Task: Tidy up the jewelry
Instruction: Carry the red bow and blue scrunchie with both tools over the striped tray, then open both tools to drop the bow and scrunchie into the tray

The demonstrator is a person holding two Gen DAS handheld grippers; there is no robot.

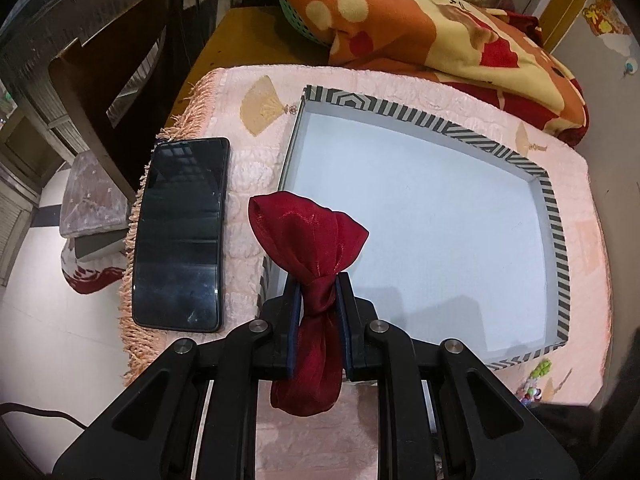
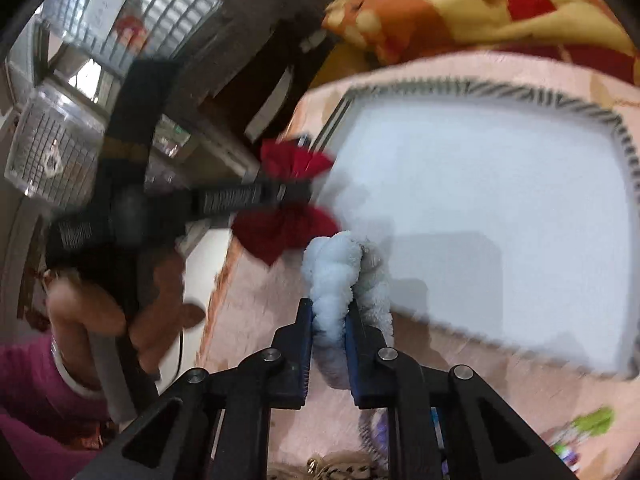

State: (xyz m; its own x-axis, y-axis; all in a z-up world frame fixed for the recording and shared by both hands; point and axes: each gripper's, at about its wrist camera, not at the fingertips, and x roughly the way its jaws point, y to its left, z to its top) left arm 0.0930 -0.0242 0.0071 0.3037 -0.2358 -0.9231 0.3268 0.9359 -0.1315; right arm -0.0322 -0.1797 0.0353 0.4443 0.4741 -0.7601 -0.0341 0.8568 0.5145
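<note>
My left gripper [image 1: 318,286] is shut on a dark red fabric scrunchie [image 1: 308,240] and holds it above the near left corner of a shallow white box with a black-and-white striped rim [image 1: 554,216]. My right gripper [image 2: 329,308] is shut on a fluffy white scrunchie [image 2: 334,276], just in front of the same box [image 2: 624,148]. The right wrist view is blurred. It also shows the left gripper [image 2: 308,190] with the red scrunchie [image 2: 284,232] at the box's left edge.
The box lies on a pink fringed cloth [image 1: 248,184] over a table. A black phone [image 1: 180,232] lies left of the box. An orange patterned blanket [image 1: 440,28] is heaped behind it. Small colourful trinkets [image 1: 534,380] lie at the near right. The floor drops off to the left.
</note>
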